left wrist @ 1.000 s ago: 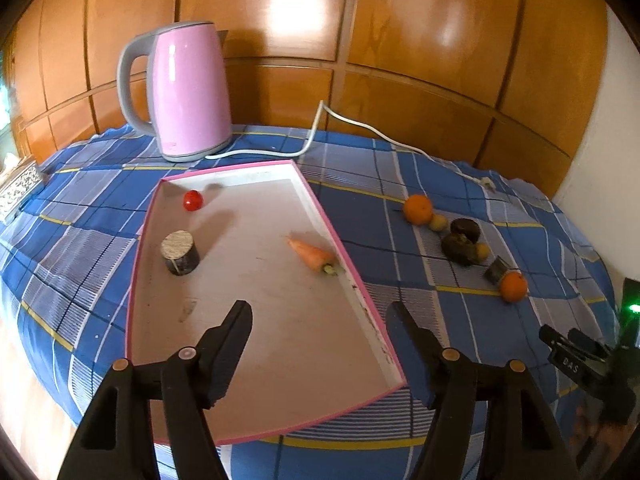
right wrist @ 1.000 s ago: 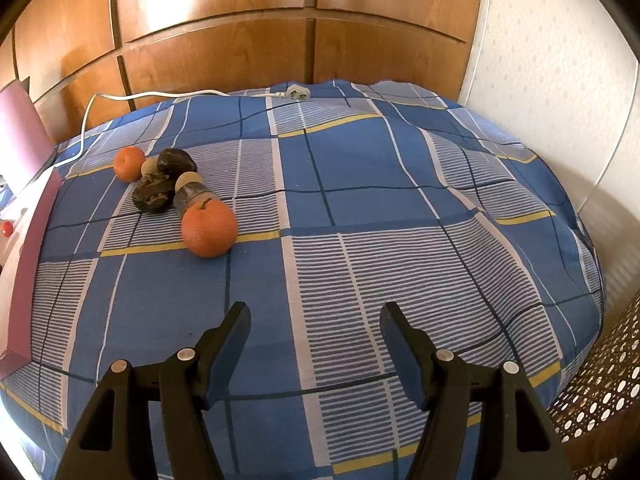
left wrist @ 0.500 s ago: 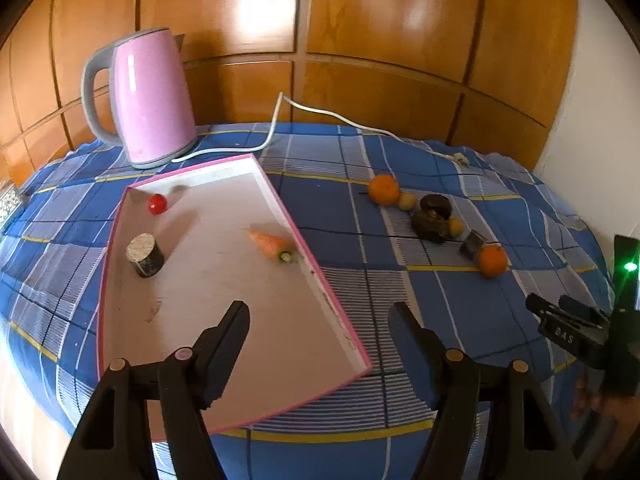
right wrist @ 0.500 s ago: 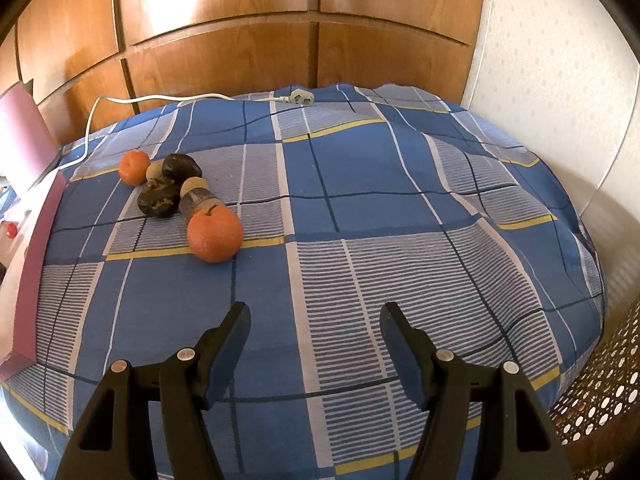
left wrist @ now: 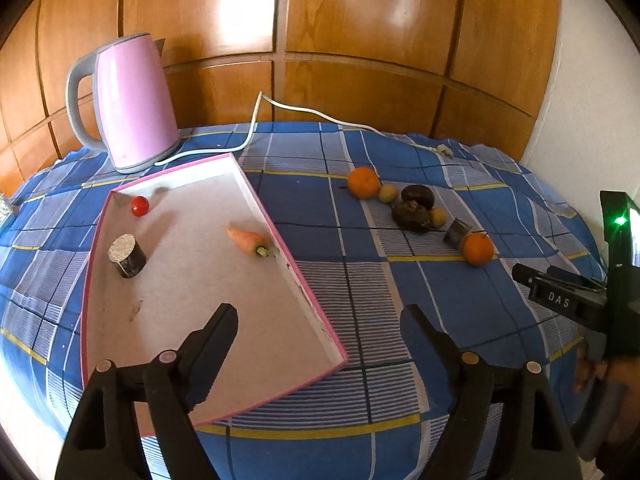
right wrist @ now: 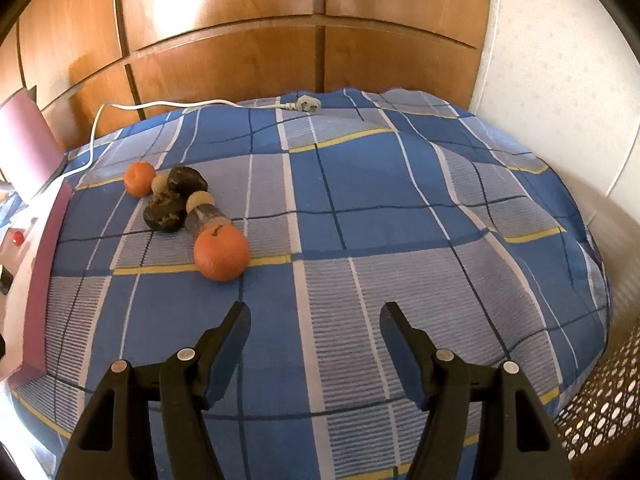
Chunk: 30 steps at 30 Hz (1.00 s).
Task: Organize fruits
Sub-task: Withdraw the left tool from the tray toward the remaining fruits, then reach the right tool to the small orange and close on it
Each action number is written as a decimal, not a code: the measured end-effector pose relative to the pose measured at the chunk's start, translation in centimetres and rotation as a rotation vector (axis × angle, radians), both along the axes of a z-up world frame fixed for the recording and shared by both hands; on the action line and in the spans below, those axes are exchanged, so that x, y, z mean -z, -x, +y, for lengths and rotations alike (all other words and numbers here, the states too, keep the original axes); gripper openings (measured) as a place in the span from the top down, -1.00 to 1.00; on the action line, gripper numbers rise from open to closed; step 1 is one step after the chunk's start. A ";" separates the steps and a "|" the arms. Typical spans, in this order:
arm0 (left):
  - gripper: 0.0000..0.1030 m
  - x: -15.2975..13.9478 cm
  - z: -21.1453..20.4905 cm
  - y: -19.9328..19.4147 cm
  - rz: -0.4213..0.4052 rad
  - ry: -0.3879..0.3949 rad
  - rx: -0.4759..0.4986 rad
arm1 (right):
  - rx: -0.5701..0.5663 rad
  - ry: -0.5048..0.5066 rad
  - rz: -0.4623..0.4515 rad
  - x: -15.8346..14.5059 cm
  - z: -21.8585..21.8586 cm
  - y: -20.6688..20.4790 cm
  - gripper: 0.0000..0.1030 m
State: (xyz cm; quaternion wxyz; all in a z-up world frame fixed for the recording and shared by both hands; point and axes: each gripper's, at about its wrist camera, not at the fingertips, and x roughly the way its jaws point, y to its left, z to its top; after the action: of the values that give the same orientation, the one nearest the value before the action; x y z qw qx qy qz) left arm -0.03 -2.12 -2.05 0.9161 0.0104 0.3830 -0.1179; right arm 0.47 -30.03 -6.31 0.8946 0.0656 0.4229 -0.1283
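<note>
Left wrist view takes in a blue checked tablecloth (left wrist: 360, 300) covering the tabletop, with a pink-rimmed tray (left wrist: 304, 280) toward its left edge and a pink kettle (left wrist: 132, 100) at the back left corner. Both the left gripper (left wrist: 316, 320) and the right gripper (right wrist: 314, 316) hover over the near edge, fingers spread wide, holding nothing. Inside the tray lie a carrot (left wrist: 246, 239), a dark cylinder (left wrist: 127, 256) and a small red tomato (left wrist: 140, 205). Right of the tray, toward the back, sit two oranges (right wrist: 221, 252), two dark fruits (right wrist: 165, 212) and small pale ones, touching in a row.
</note>
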 end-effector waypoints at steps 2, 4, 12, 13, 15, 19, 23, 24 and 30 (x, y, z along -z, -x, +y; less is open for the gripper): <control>-0.64 -0.1 0.3 0.0 -0.005 0.003 -0.017 | -0.016 -0.006 -0.003 -0.2 0.2 -0.4 -0.32; -0.66 -0.1 0.8 0.0 -0.009 0.004 -0.041 | -0.034 -0.021 -0.003 -0.3 0.4 -0.9 -0.32; -0.71 -0.1 4.0 -0.6 -0.008 0.038 -0.171 | -0.086 -0.026 0.009 -0.4 1.5 -2.4 -0.32; -0.71 0.0 4.2 -0.7 -0.006 0.035 -0.182 | -0.092 -0.024 0.012 -0.4 1.7 -2.6 -0.32; -0.71 0.1 4.7 -0.7 -0.002 0.036 -0.206 | -0.103 -0.025 0.016 -0.3 2.1 -2.9 -0.32; -0.72 0.2 5.8 -0.8 0.006 0.041 -0.249 | -0.129 -0.019 0.021 -0.3 2.9 -3.9 -0.32; -0.73 0.2 7.0 -0.7 0.007 0.042 -0.290 | -0.158 -0.005 0.028 -0.2 3.8 -4.6 -0.32; -0.73 0.3 7.3 -0.7 0.009 0.041 -0.300 | -0.164 -0.001 0.029 -0.1 4.0 -4.7 -0.32; -0.79 0.4 10.6 0.1 0.013 0.039 -0.416 | -0.185 0.019 0.029 -0.1 4.6 -5.2 -0.32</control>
State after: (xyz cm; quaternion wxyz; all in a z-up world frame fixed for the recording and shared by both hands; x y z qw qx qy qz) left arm -0.12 8.44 -2.42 0.9183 -0.0876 0.3802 0.0665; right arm 5.72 -25.44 -6.19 0.8971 0.0160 0.4388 -0.0498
